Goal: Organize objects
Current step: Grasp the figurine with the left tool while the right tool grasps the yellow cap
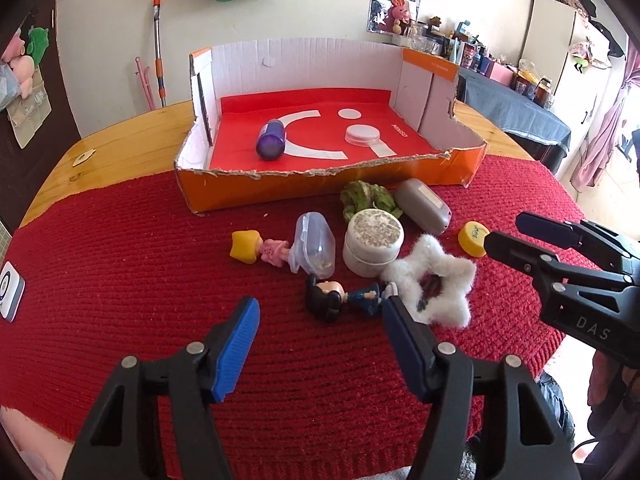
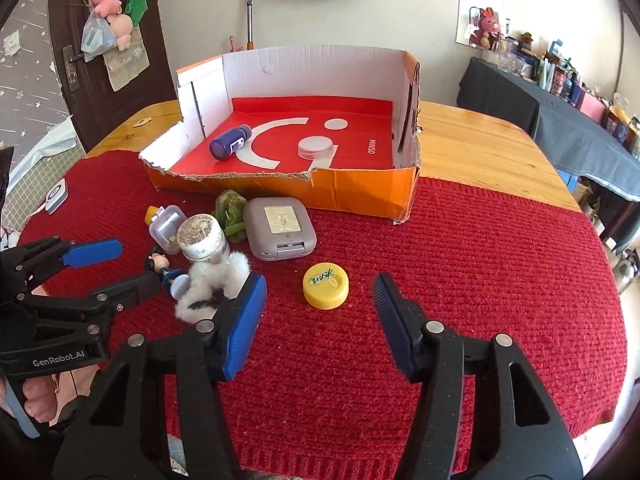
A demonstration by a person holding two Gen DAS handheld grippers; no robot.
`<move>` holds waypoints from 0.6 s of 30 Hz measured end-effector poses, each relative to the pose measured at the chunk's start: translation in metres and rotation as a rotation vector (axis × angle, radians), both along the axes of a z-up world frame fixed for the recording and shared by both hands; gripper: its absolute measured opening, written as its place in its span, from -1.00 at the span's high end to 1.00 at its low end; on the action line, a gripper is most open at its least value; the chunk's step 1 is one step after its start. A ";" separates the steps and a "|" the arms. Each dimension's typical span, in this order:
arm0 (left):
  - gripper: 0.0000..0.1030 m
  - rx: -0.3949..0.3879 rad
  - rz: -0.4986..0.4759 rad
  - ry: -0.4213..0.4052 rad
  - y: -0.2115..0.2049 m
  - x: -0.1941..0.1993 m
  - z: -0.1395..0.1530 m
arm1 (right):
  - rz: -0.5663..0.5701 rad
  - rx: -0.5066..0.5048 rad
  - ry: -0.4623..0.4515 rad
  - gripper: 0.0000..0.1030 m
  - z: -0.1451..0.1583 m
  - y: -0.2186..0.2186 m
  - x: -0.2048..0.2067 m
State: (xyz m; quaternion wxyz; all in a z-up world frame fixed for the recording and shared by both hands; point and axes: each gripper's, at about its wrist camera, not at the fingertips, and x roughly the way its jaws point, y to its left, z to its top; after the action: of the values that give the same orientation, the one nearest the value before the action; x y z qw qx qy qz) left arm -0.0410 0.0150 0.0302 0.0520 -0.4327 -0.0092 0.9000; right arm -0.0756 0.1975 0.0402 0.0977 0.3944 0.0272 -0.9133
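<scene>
Toys clustered near an orange box (image 1: 320, 194) on a red mat (image 2: 480, 264)

Both the left gripper (image 1: 318, 344) and right gripper (image 2: 320, 304) hang released, empty; a fluffy white star (image 1: 432, 284) crowds the dark-haired figurine (image 1: 340, 298).

Left gripper (image 1: 318, 338) sat low-centre in its own view, jaws spread wide, nothing btwn them. Right gripper (image 2: 320, 304) likewise low-centre, jaws wide apart, empty. A hand (image 2: 38, 400), prob. the left, showed at the lower left of the right-wrist view.

Purple bottle (image 1: 272, 140) and white lid (image 1: 363, 134) lie in the orange box (image 1: 320, 188); toys clutter outside.
</scene>
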 end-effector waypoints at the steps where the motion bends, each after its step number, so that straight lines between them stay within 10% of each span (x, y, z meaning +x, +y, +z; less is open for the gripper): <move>1: -0.29 0.000 0.000 -0.002 0.000 -0.001 -0.001 | -0.001 0.002 -0.004 -0.01 -0.002 0.001 -0.002; 18: -0.27 0.019 -0.020 -0.041 0.008 -0.004 -0.011 | 0.004 0.020 -0.043 0.19 -0.022 0.002 -0.018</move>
State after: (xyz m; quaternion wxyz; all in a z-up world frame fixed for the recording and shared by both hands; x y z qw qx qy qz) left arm -0.0448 0.0230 0.0195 0.0648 -0.4508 -0.0144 0.8902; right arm -0.0940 0.1994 0.0186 0.0960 0.4150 0.0351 -0.9040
